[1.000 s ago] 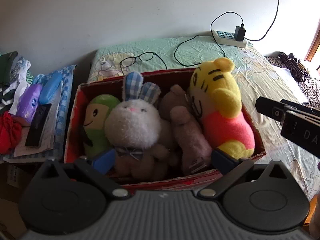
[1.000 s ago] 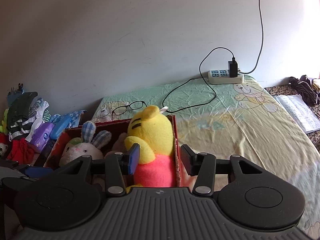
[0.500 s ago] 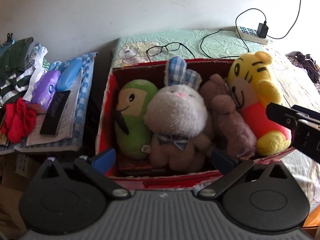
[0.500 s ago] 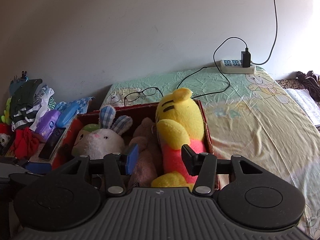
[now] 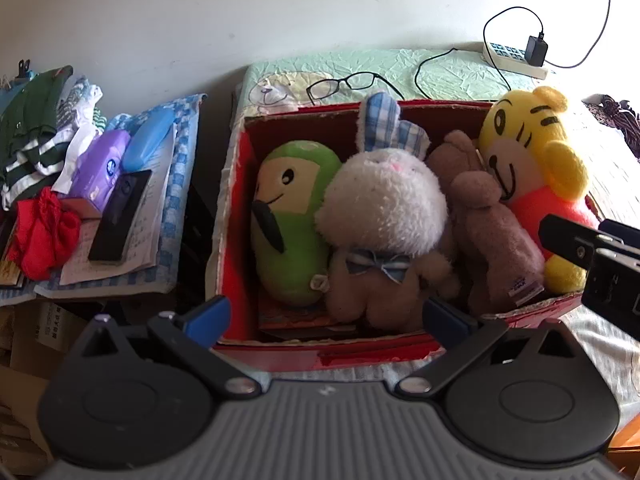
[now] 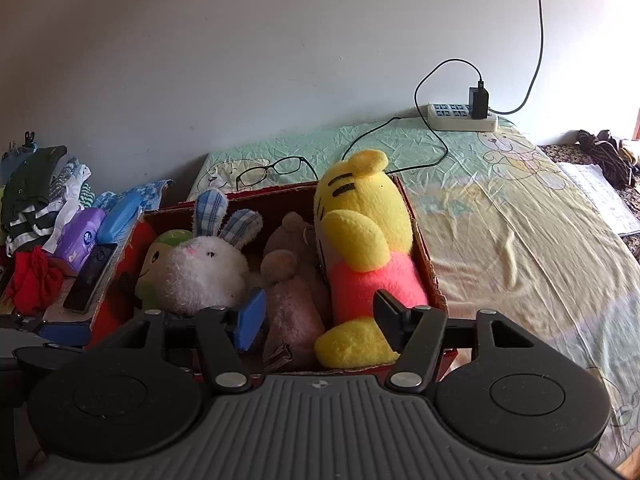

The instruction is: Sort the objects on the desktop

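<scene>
Both grippers hover at the near edge of a red cardboard box [image 5: 232, 216] packed with soft toys. Left gripper [image 5: 324, 314]: jaws spread wide, nothing between them, blue pads framing the box's near wall. Right gripper [image 6: 318, 322]: jaws also apart and empty, low over the box's right half.

Left to right, from the left wrist view:
- Side stack beside the box: red cloth [image 5: 44, 236], purple tissue pack [image 5: 100, 168], blue case [image 5: 150, 140], dark flat device [image 5: 120, 216] lying on papers over a checked cloth. Well apart from either gripper.
- In the box, far left: green plush [image 5: 292, 220], lying lengthwise, against the left wall.
- Next: white rabbit plush [image 5: 384, 208], checked ears up, bow at the neck, pressed against the green one.
- Then: brown plush [image 5: 492, 232], wedged between the rabbit and the yellow toy, label at the near end.
- Far right: yellow tiger plush [image 5: 528, 152], pink body, leaning on the right wall, head above the rim.
- Behind the box on the sheet: glasses [image 5: 344, 82], and a power strip [image 5: 512, 56] with a charger plugged in.

Handling judgement: toys look light, soft, squashy, not fragile; fur should grip well. They are packed tight, so lifting one may drag a neighbour. The tiger's yellow foot or pink body, nearest the right gripper, seems the easiest hold; pinch deep into the stuffing, not loose fur.
</scene>
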Tool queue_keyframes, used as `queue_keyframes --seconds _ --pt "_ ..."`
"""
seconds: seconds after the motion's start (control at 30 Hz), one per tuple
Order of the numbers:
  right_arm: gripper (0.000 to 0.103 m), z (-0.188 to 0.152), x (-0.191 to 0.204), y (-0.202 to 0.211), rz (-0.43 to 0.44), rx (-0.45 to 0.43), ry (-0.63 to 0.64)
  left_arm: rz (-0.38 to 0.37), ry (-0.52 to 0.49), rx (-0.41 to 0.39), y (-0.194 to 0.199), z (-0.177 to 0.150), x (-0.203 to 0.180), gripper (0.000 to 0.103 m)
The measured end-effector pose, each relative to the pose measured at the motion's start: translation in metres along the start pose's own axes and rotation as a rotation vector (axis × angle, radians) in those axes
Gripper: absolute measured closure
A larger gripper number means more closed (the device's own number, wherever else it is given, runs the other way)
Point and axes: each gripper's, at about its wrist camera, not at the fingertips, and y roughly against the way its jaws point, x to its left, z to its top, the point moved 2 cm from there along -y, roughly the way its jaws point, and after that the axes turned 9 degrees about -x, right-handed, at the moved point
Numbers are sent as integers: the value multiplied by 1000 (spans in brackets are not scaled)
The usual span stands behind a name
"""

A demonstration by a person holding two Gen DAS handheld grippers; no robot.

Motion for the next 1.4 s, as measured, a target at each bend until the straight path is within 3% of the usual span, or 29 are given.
queue_keyframes --seconds 0.23,0.6,1.07,1.4 --pt "35 7 4 -11 -26 30 43 29 18 12 -5 5 4 1" --pt "24 17 -4 -20 -98 53 45 39 15 1 -8 16 -4 1" --pt "24 15 -11 -21 -120 62 35 36 14 -2 -1 6 -11 1" --pt "24 8 1 -19 -132 55 99 60 16 -27 8 -3 -9 1"
